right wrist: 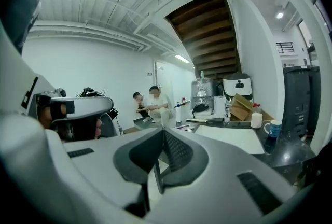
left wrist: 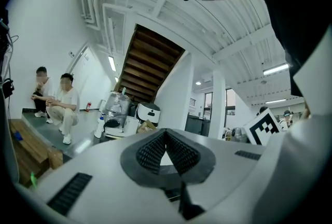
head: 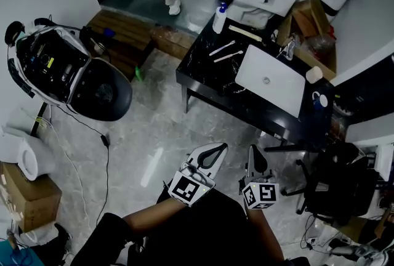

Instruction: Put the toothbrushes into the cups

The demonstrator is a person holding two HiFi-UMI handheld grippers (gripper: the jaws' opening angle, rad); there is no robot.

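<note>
With the left gripper (head: 215,153) and right gripper (head: 256,157) both clenched on nothing, well short of the black surface (head: 203,77), the two toothbrushes (head: 223,48) lying just left of the closed white laptop (head: 271,77) look light, stiff and slippery, best pinched mid-handle.

Perhaps 2 toothbrushes (head: 221,48); too small.

Black table, pale things on it, grey veined floor

The black table (head: 206,85) carries a white mat (head: 271,79), whitish toothbrushes (head: 222,48), a white bottle (head: 219,20) with a blue cap, a white cup (right wrist: 256,120) and a blue cup (right wrist: 273,128). In front of the table, the left gripper (head: 220,148) and right gripper (head: 254,150) are white with black ribbed pads. Their cubes (head: 191,188) bear black-and-white square markers.
</note>
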